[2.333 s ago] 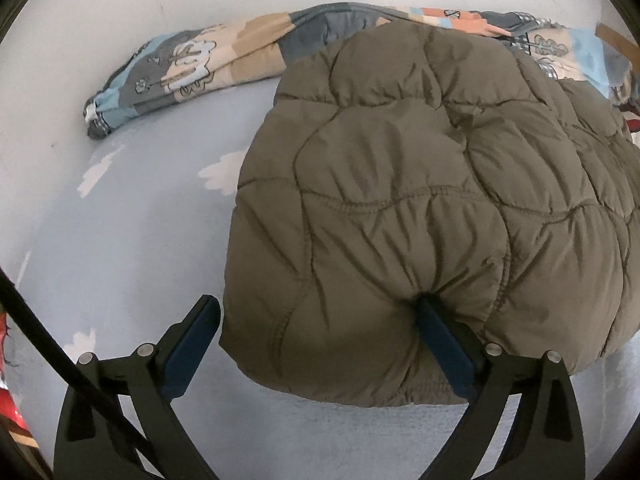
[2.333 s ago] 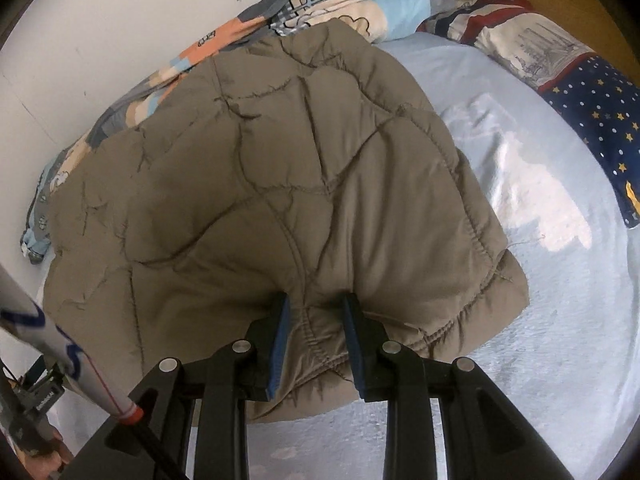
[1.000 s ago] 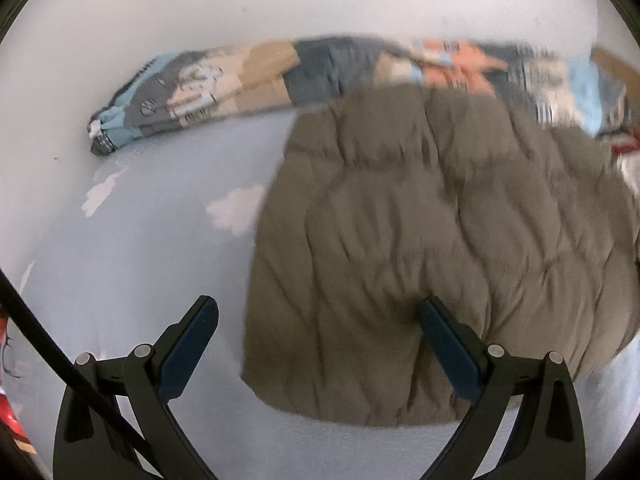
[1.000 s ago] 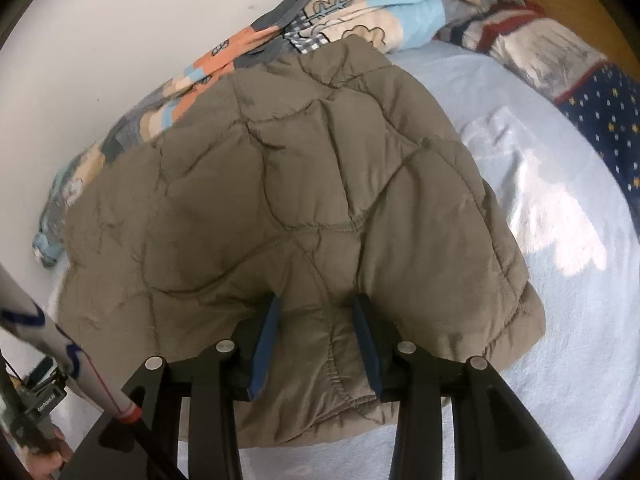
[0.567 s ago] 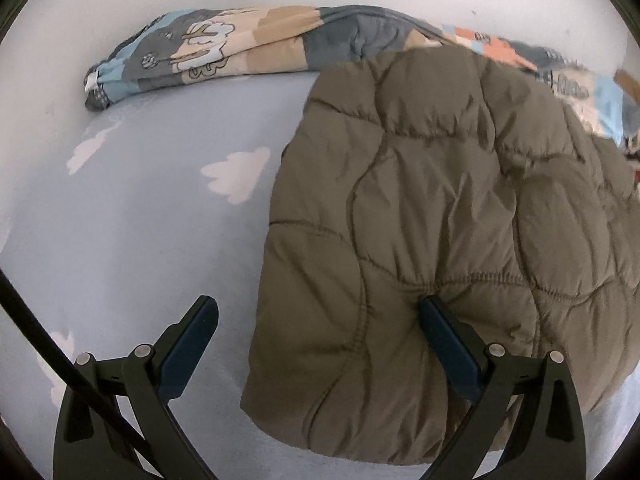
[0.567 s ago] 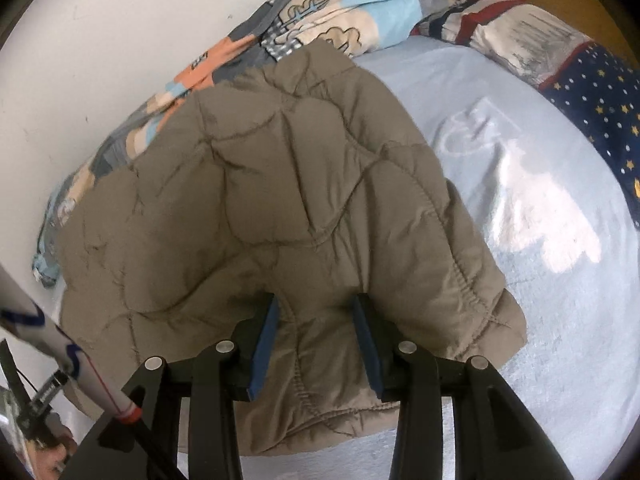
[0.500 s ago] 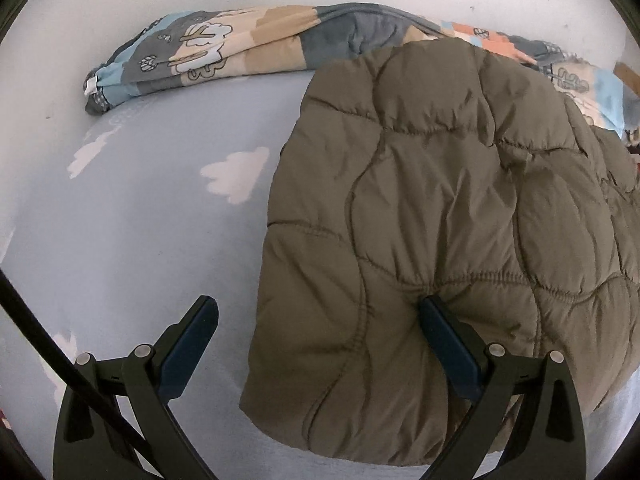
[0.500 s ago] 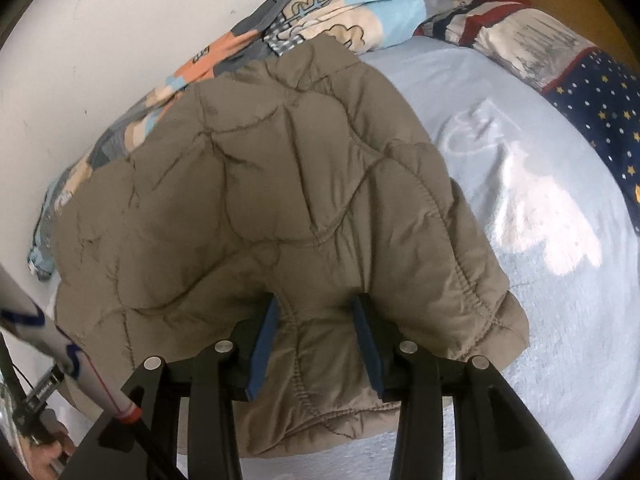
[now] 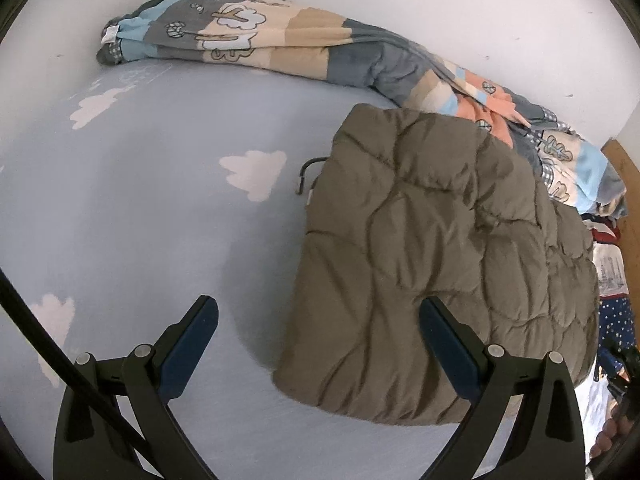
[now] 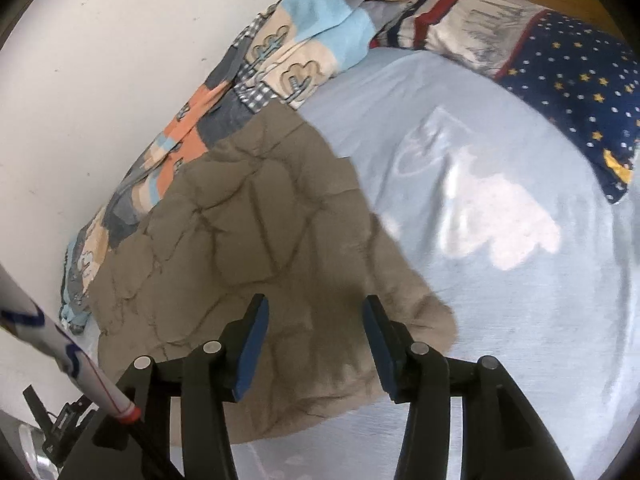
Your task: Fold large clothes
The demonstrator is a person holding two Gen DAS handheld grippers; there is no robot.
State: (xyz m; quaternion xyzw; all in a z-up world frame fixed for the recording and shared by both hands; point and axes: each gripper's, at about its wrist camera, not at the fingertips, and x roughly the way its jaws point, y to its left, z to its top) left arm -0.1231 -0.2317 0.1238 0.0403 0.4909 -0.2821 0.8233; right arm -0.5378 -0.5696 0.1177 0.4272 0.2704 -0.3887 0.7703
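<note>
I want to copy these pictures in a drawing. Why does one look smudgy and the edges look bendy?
Right wrist view: motion blur smears the brown jacket near the tongs; white glare on the blue sheet. Left wrist view: sharp. Both: fisheye bending, dark corners.

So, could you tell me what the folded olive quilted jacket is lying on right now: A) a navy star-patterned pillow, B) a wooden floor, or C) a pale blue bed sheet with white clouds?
C: the jacket rests flat on the pale blue cloud-print sheet, clear of the starry pillow.
</note>
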